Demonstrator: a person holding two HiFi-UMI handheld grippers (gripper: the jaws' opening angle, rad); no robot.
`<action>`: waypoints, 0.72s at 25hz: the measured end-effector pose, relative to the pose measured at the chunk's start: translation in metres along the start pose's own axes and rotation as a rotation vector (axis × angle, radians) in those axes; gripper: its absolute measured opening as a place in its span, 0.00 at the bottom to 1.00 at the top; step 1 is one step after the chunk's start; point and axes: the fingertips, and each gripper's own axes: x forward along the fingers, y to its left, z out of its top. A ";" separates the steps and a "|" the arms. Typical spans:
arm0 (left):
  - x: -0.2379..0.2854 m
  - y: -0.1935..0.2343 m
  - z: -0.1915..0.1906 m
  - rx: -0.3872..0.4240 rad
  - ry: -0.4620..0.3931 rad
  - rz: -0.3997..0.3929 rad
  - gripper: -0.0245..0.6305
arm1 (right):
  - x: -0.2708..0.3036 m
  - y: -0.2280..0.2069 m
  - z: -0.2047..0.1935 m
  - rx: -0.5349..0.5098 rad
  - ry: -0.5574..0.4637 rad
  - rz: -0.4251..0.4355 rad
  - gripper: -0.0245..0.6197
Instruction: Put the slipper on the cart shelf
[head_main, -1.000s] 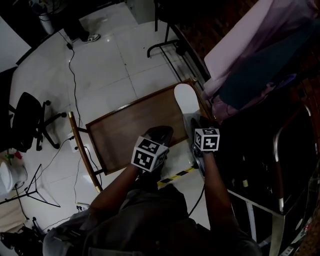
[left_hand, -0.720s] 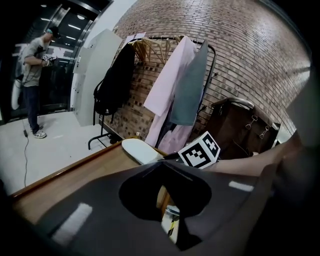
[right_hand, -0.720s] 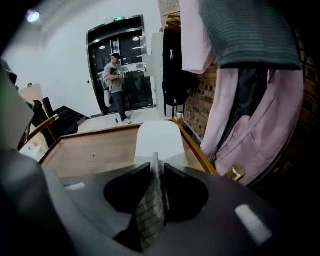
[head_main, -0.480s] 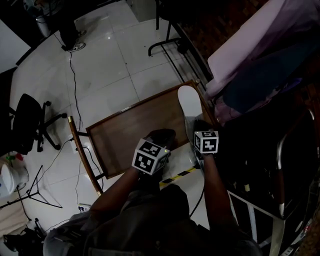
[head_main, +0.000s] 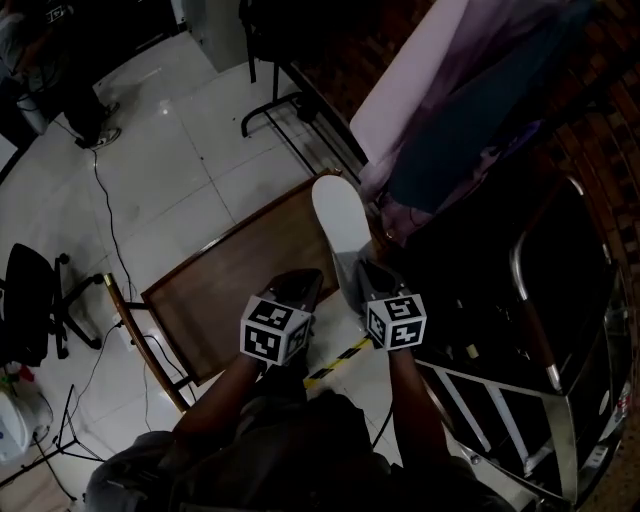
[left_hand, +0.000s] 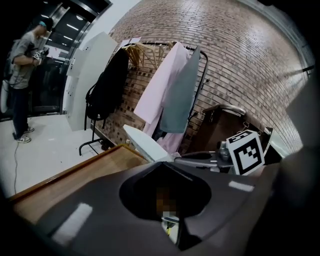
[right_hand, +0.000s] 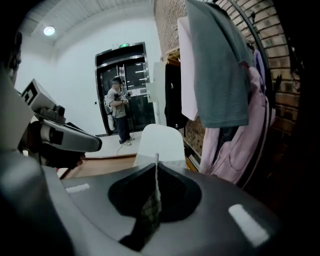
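Observation:
A white slipper (head_main: 338, 222) lies along the right end of the brown wooden cart shelf (head_main: 215, 285), toe pointing away from me. My right gripper (head_main: 362, 272) is shut on its near end. In the right gripper view a thin edge of the slipper (right_hand: 159, 141) is pinched between the jaws of the right gripper (right_hand: 156, 162). My left gripper (head_main: 300, 287) hovers just left of it over the shelf's near edge. In the left gripper view the left gripper (left_hand: 162, 165) has its jaws together with nothing in them, and the slipper (left_hand: 142, 142) shows ahead.
A clothes rack with pink and grey garments (head_main: 450, 110) stands right behind the shelf, by a brick wall. A dark metal-framed cart (head_main: 530, 300) is at the right. An office chair (head_main: 25, 300), floor cables and yellow-black tape (head_main: 340, 358) are around. A person (left_hand: 22, 75) stands far off.
The head view has swung down and left, so everything sits lower-left in the picture. Both grippers and the slipper keep about the same places at the shelf's right end.

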 end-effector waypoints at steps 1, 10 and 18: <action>0.000 -0.008 0.002 0.002 -0.004 -0.005 0.05 | -0.012 0.001 0.004 0.000 -0.020 -0.001 0.05; -0.019 -0.084 0.005 0.090 -0.048 -0.043 0.05 | -0.139 0.014 0.009 -0.007 -0.169 -0.036 0.05; -0.052 -0.190 -0.034 0.160 -0.032 -0.159 0.05 | -0.276 0.022 -0.033 0.005 -0.241 -0.161 0.05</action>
